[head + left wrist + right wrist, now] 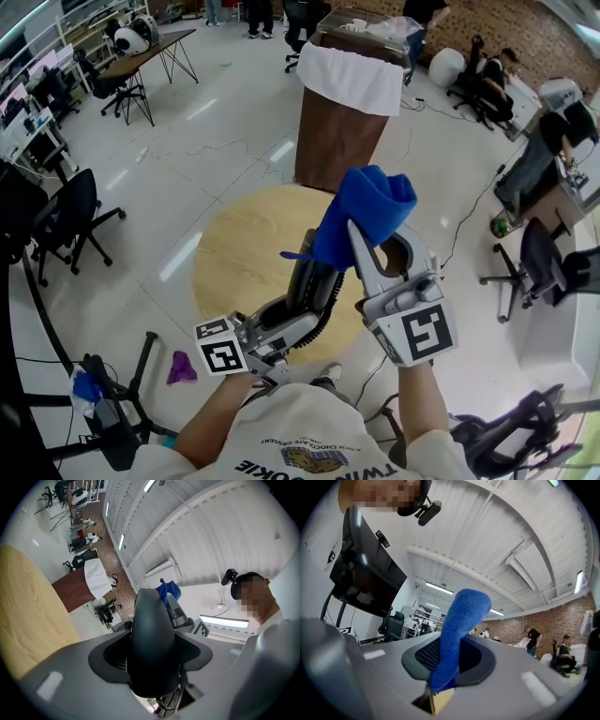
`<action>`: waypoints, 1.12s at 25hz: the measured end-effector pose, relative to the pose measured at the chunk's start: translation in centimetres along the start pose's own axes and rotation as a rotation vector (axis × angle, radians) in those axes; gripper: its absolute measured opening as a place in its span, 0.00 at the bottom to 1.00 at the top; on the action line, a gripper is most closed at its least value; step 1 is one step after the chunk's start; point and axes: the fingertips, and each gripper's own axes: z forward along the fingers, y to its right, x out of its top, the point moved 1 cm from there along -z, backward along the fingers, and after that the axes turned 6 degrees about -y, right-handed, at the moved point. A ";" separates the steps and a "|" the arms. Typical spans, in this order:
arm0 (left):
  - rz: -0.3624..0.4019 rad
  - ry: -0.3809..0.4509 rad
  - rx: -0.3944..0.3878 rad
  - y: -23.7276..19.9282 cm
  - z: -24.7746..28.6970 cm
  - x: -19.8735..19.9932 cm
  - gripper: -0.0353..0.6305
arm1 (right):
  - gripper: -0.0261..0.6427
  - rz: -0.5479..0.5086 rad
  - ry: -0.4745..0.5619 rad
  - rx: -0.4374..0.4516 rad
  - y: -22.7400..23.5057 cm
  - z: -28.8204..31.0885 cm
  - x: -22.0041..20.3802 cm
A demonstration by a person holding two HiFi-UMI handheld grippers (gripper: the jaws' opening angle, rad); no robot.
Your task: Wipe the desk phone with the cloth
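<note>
Above the round wooden surface (pixel 230 253), both claws are held up close together. Left claw (pixel 298 305) is clamped on the black phone handset (pixel 152 644), which stands up between its jaws, with the coiled cord (pixel 328 314) hanging just beside it. Right claw (pixel 370 248) grips the blue cloth (pixel 457 630), bunched up past its jaws and sitting right at the handset's upper end; contact unclear. Purple scrap (pixel 181 367) lies on the floor near the person's left arm.
</note>
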 end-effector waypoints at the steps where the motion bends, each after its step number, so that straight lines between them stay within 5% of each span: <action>1: 0.002 0.002 0.000 0.0 0.0 0.0 0.46 | 0.14 -0.007 0.004 -0.002 0.3 0.2 0.2; 8: 0.034 -0.008 0.051 -0.4 -0.2 0.1 0.46 | 0.14 -0.052 0.015 0.011 0.4 1.9 1.9; 14: 0.063 -0.037 0.092 -0.9 0.4 -0.1 0.46 | 0.14 -0.083 0.125 0.059 -0.8 2.7 7.5; 21: 0.126 -0.076 0.146 -0.9 1.4 -0.6 0.46 | 0.14 -0.366 -0.143 0.105 -5.0 4.9 2.5; 28: 0.141 -0.068 0.179 -1.6 1.0 0.0 0.46 | 0.14 -0.371 -0.268 0.190 -8.7 4.1 -0.9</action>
